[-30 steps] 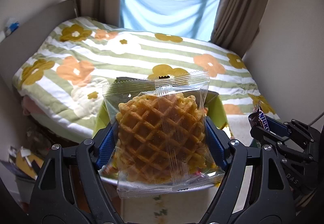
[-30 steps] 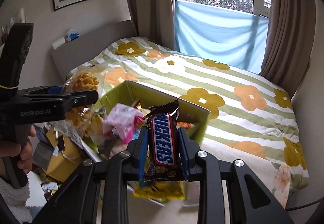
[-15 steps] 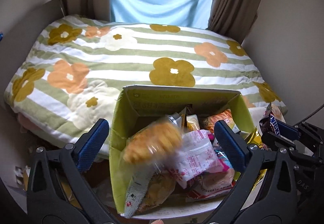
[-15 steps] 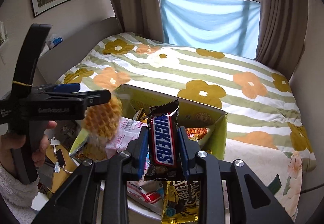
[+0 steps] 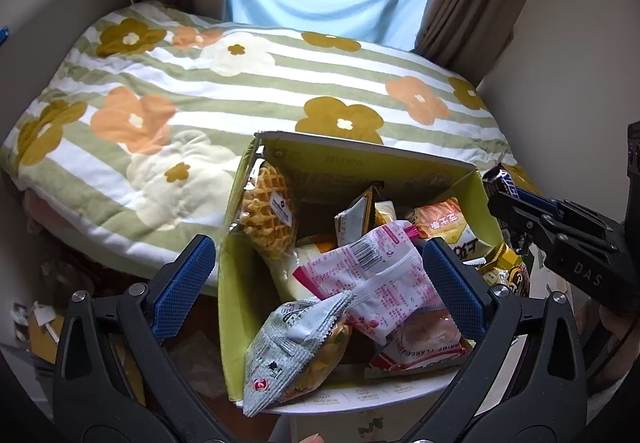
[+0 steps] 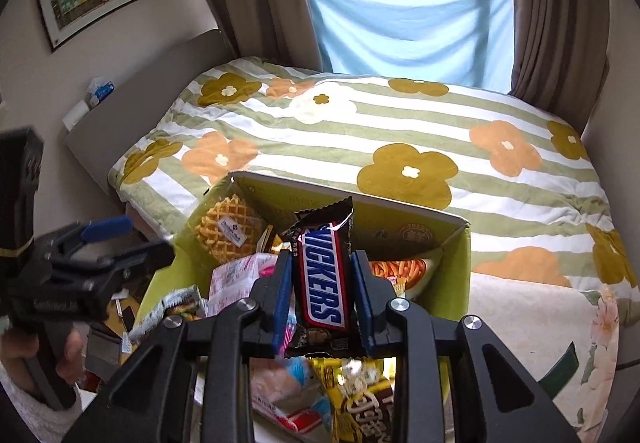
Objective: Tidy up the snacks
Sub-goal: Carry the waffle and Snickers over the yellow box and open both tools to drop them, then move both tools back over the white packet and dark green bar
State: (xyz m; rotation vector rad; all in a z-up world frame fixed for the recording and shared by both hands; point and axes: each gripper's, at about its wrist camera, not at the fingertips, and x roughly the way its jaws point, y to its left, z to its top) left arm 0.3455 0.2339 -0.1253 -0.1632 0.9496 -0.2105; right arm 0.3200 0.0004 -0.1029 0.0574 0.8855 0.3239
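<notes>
A green cardboard box holds several snack packs. A wrapped waffle leans in its far left corner. A pink and white pack and a grey pack lie near the front. My left gripper is open and empty above the box's near side. My right gripper is shut on a Snickers bar and holds it upright over the box; it also shows at the right edge of the left wrist view.
The box stands on a small white table against a bed with a flowered striped cover. A yellow snack pack lies under my right gripper. Clutter lies on the floor at the left.
My left gripper opened and let go of the wrapped waffle, which dropped into the box's far left corner. Both grippers tilted down toward the box. The Snickers bar stays held.
</notes>
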